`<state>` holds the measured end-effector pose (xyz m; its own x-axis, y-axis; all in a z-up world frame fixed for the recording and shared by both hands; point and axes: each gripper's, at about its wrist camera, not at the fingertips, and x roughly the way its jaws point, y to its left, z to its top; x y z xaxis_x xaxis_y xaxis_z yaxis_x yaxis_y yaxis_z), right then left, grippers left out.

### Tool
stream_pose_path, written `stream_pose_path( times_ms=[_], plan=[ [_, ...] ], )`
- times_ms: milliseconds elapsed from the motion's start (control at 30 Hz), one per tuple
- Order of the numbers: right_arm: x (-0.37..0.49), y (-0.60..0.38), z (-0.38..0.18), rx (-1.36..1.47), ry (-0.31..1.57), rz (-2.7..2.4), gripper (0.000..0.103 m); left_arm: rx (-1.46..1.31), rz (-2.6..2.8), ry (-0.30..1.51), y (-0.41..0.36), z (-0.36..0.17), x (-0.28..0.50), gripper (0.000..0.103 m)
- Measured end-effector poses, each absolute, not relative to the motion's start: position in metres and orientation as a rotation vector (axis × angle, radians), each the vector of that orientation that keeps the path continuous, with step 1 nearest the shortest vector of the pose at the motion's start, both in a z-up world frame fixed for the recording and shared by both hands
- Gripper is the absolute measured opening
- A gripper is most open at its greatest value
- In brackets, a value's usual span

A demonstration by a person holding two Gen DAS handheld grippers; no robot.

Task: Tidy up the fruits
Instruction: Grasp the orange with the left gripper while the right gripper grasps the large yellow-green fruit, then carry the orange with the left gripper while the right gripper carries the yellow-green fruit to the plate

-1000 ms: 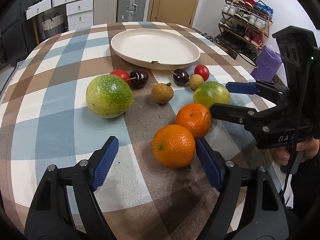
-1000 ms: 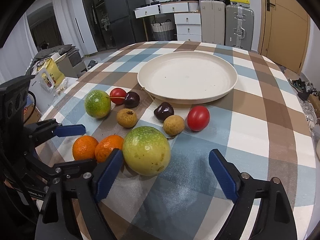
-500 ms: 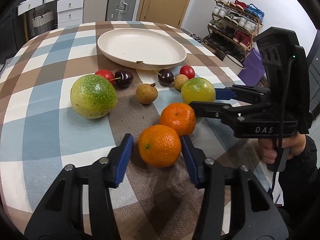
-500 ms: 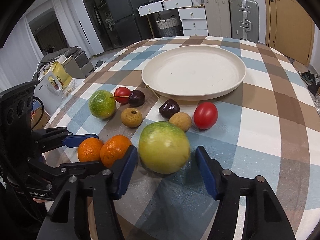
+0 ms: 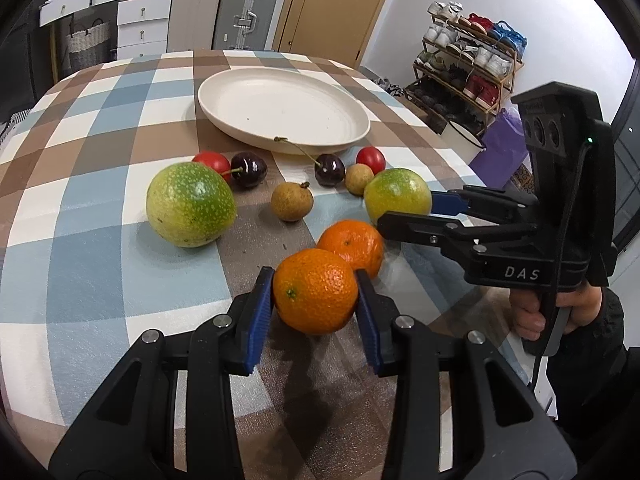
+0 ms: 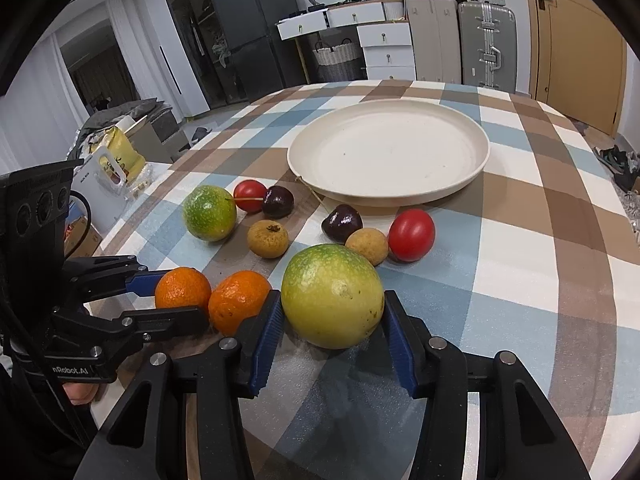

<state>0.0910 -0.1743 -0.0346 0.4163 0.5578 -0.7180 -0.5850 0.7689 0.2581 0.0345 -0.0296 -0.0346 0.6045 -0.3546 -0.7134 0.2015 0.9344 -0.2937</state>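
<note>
My left gripper (image 5: 316, 296) is shut on the near orange (image 5: 316, 290) on the checked tablecloth; a second orange (image 5: 352, 242) touches it behind. My right gripper (image 6: 332, 320) is shut on a large green-yellow fruit (image 6: 332, 294), which also shows in the left wrist view (image 5: 396, 194). Another green fruit (image 5: 190, 204) lies to the left. Two cherries (image 5: 248, 168), two red tomatoes (image 5: 370, 159) and two brown longans (image 5: 291, 202) lie in front of the empty cream plate (image 5: 256, 80).
The round table's edge (image 5: 460, 152) drops off at the right toward a shoe rack (image 5: 468, 64). Suitcases (image 5: 244, 16) and white drawers (image 5: 140, 20) stand beyond the far edge. In the right wrist view, bags (image 6: 116, 160) sit on the floor left of the table.
Both grippers moved forward and closed: the left onto the near orange, the right onto the large green-yellow fruit. The fruits have stayed on the cloth.
</note>
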Motion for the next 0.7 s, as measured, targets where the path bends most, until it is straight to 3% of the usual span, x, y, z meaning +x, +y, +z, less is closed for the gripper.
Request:
stream_pose_path(
  times_ms=[700],
  plan=[
    [0.092, -0.192, 0.014, 0.022, 0.773, 0.725, 0.05, -0.191, -0.253, 0.751, -0.019, 0.009, 0.059, 0.036]
  ],
)
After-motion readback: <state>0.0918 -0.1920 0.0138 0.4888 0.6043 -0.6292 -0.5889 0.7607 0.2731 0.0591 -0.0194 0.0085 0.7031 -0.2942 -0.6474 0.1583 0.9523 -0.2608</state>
